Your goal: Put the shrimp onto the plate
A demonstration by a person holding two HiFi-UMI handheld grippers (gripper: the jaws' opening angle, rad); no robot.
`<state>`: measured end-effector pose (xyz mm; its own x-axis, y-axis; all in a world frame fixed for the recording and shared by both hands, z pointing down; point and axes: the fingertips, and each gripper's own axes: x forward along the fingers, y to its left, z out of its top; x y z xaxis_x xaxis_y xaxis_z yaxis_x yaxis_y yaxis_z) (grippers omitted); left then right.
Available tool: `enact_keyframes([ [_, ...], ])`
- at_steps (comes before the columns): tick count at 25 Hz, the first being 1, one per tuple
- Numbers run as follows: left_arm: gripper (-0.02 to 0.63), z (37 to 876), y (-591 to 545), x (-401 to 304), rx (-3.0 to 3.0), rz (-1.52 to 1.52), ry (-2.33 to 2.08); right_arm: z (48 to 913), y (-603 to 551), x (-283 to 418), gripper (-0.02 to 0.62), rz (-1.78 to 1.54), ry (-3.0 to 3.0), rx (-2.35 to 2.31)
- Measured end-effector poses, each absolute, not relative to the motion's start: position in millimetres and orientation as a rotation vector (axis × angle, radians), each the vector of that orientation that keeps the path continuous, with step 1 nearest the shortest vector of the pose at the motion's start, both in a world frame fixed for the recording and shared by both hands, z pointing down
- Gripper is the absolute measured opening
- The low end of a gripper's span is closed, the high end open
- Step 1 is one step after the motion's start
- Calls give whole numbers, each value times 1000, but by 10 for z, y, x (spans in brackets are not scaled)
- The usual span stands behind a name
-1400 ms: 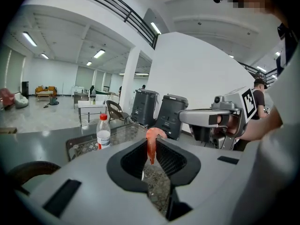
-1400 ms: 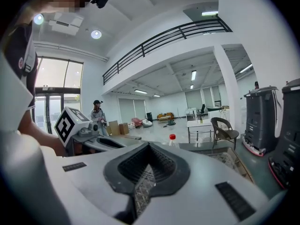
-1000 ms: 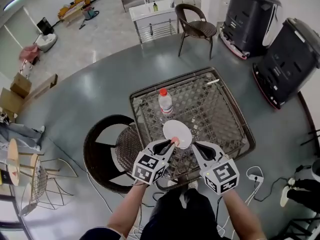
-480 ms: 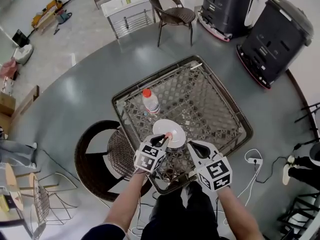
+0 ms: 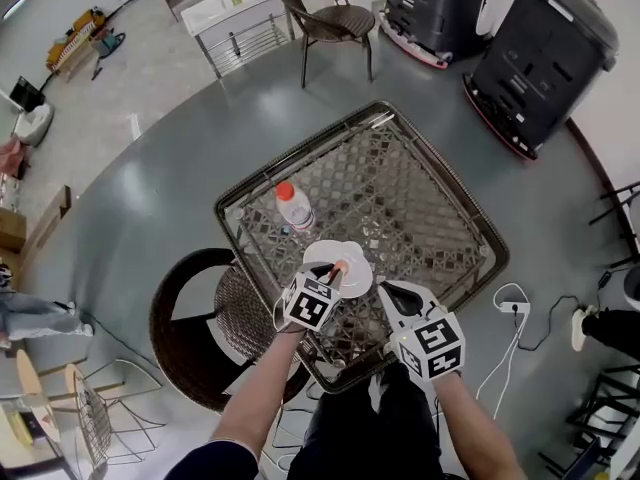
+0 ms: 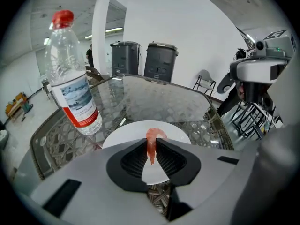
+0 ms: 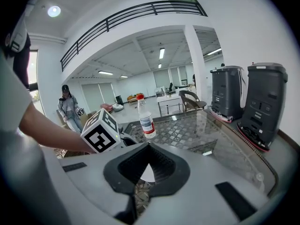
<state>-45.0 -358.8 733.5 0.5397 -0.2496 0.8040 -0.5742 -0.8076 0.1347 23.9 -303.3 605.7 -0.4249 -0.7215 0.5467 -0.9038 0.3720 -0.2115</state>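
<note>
A pink shrimp (image 6: 152, 142) hangs pinched between the tips of my left gripper (image 6: 152, 148), which is shut on it. It sits just above the near part of the white plate (image 6: 123, 134) on the glass table. From the head view, the left gripper (image 5: 335, 272) holds the shrimp (image 5: 340, 265) over the plate (image 5: 352, 251). My right gripper (image 5: 385, 291) stays at the table's near edge, right of the plate, jaws together and empty. In the right gripper view its tips (image 7: 149, 146) meet, and the plate (image 7: 147, 174) shows white behind them.
A clear water bottle with a red cap (image 5: 293, 205) stands upright just left of and beyond the plate. The square wicker-framed glass table (image 5: 455, 218) has a wicker chair (image 5: 205, 308) at its near left. Two large dark machines (image 5: 540, 53) stand beyond.
My left gripper has carried the shrimp forward from the plate's near rim to over the plate. The right gripper has barely moved.
</note>
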Motion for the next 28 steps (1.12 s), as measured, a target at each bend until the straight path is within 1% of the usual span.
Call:
enact_keyframes([
  [6,64,7475,-3599,-431,2362,1275,-628,6090,-3058,270,5,733,-2262,1446],
  [15,64,7657,-3623,-436,2332,1361,-603,6142,-3075,308,5,761,-2251,1453],
  [28,66,7690,-3622,-422,2324,1354,-579,6089,-3069,368,5,754,-2273,1454],
])
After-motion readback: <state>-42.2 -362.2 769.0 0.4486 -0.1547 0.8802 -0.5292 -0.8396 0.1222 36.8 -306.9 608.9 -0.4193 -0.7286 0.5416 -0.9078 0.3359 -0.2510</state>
